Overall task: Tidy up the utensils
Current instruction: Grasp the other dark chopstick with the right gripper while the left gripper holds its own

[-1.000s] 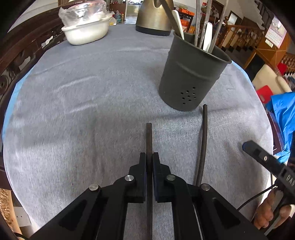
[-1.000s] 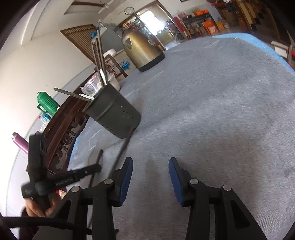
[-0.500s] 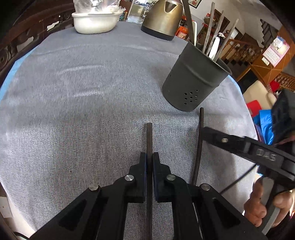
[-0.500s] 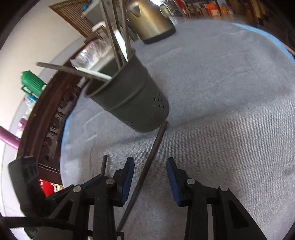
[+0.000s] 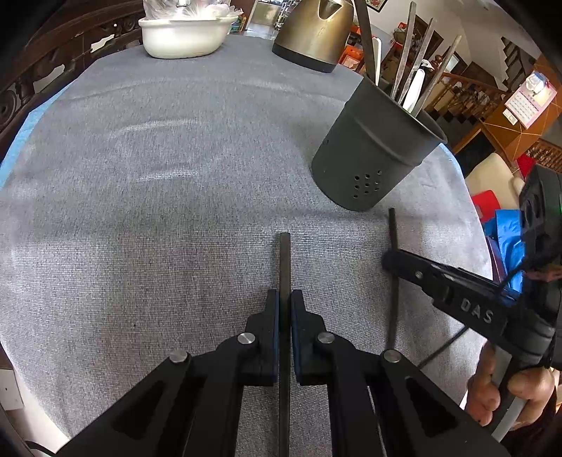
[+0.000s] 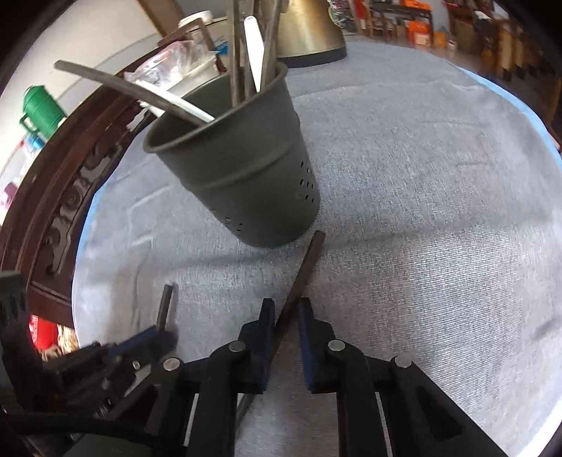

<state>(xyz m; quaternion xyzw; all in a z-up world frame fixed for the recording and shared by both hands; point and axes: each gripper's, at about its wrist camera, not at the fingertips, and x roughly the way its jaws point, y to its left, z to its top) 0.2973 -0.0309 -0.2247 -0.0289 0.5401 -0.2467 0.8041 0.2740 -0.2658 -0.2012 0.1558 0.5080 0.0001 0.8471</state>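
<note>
Two dark chopsticks lie on the grey tablecloth in front of a dark grey utensil holder (image 5: 372, 158) (image 6: 246, 182), which has several utensils standing in it. My left gripper (image 5: 284, 298) (image 6: 165, 334) is shut on the left chopstick (image 5: 284, 260) (image 6: 165, 302), whose tip sticks out ahead of the pads. My right gripper (image 6: 286, 311) (image 5: 390, 262) straddles the right chopstick (image 6: 305, 267) (image 5: 392, 228). Its jaws are closing on the stick, which runs slantwise between them with a small gap still showing. A hand (image 5: 509, 393) grasps the right gripper's handle.
A brass-coloured kettle (image 5: 312, 31) (image 6: 309, 31) and a white bowl (image 5: 182, 35) stand at the far side of the table. A carved dark wooden chair back (image 6: 59, 225) runs along the left edge. A green jug (image 6: 40, 109) stands beyond it.
The right gripper swung in from the right, came down over the second chopstick, and narrowed its jaws around it. The left gripper stayed shut on its chopstick and shifted a little.
</note>
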